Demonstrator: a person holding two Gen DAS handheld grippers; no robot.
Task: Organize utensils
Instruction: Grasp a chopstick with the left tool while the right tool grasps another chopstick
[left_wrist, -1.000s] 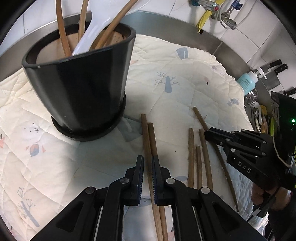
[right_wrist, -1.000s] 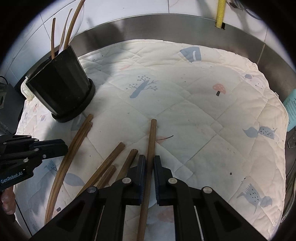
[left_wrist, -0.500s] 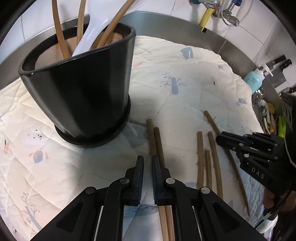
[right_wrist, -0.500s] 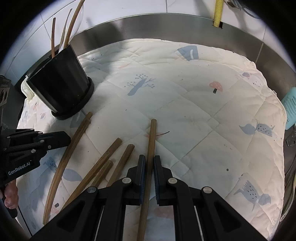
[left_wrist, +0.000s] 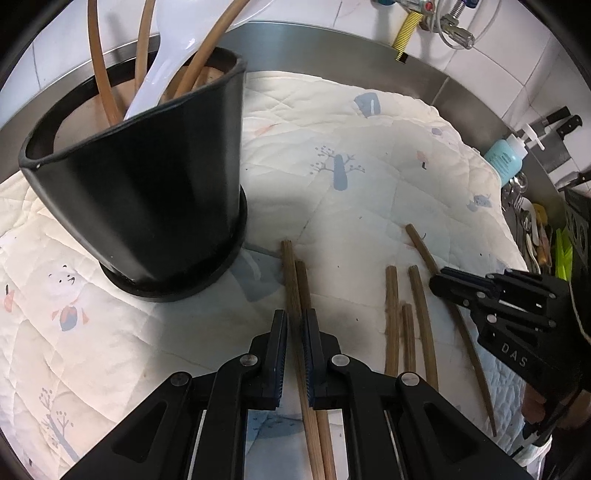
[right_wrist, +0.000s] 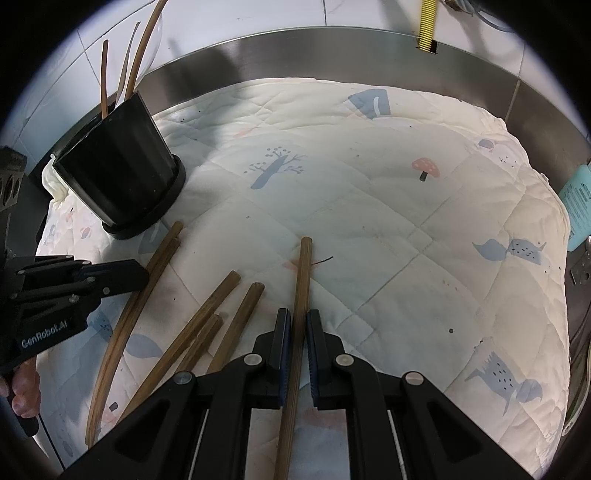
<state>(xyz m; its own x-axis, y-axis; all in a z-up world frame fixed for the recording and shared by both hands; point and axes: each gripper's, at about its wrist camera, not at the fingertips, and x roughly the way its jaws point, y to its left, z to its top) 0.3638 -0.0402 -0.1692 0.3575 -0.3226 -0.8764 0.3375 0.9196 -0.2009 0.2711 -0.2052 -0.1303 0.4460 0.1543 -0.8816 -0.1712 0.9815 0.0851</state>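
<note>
A black utensil holder (left_wrist: 147, 192) stands on a quilted mat, with several wooden sticks and a white spoon (left_wrist: 166, 70) in it; it also shows in the right wrist view (right_wrist: 118, 173). My left gripper (left_wrist: 294, 325) is shut on a pair of wooden chopsticks (left_wrist: 295, 280) lying just right of the holder. My right gripper (right_wrist: 299, 325) is shut on a single wooden chopstick (right_wrist: 303, 273). Several more chopsticks (right_wrist: 207, 325) lie on the mat between the two grippers.
The quilted mat (right_wrist: 406, 221) sits inside a steel rim (right_wrist: 332, 55). A blue soap bottle (left_wrist: 506, 155), knives (left_wrist: 565, 122) and a cutlery rack (left_wrist: 535, 229) stand at the right. A yellow hose (left_wrist: 404, 33) hangs at the back wall.
My left gripper slid along the chopstick pair and is closed on it again after briefly sitting beside it. The right gripper has barely moved with its chopstick.
</note>
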